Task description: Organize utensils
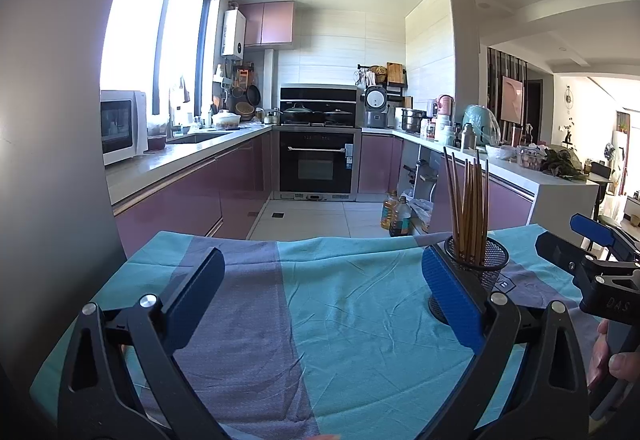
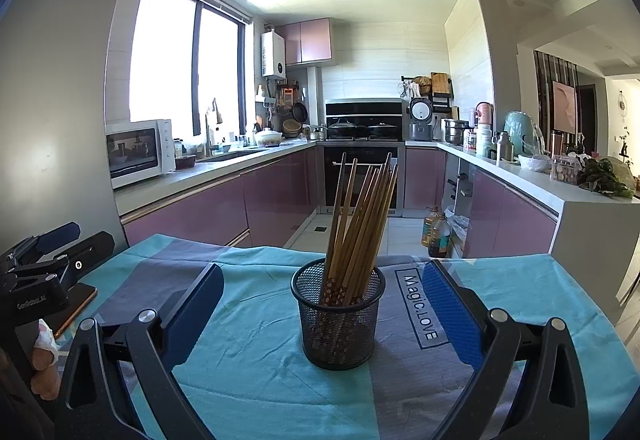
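Landmark: a black wire-mesh cylindrical holder [image 2: 338,314] is seen standing upright on a teal and grey-purple striped cloth [image 2: 248,356].
Utensils: a bundle of thin brown wooden chopsticks [image 2: 360,224] is held inside the holder, fanned and leaning toward its far right rim, patterned ends down.
Right gripper [image 2: 320,316]: its blue-padded tongs are spread wide apart, one on each side of the holder, nothing being touched.
Left gripper [image 1: 320,300]: tongs are likewise held apart and empty, to the left of the holder, over bare cloth.
Handling: the chopsticks are judged light, stiff and smooth, so slipping is likely; a hold across the upper shafts is advised.
Holder: it is judged light and easily tipped on the wrinkled soft cloth.
Other: an orange-edged phone [image 2: 76,306] is seen lying flat, well left of the holder.
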